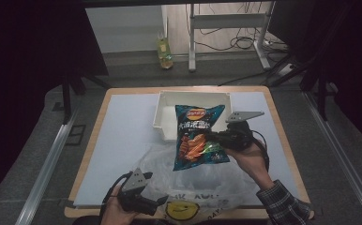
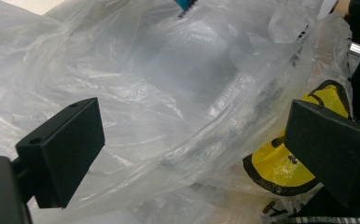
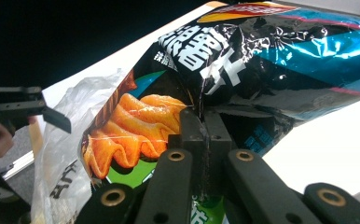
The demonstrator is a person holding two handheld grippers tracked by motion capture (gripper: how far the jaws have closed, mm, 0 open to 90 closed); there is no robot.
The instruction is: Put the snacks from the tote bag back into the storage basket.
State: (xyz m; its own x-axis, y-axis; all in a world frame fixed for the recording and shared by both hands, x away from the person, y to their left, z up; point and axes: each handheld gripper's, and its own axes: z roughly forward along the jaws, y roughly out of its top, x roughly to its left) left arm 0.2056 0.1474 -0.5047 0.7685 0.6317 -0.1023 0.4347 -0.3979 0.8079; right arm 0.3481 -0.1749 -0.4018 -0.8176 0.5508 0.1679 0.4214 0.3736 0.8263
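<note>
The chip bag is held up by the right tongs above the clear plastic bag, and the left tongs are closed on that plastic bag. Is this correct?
Not quite: the left tongs are open, their jaws apart with the clear plastic bag ahead of them, as the left gripper view shows. The rest holds: the right tongs pinch the chip bag above the plastic bag.

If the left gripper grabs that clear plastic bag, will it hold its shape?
Probably not. The plastic bag lies crumpled in loose folds, so it would likely sag and bunch. Its thin, glossy film looks light and may slip between the open left gripper pads.
</note>
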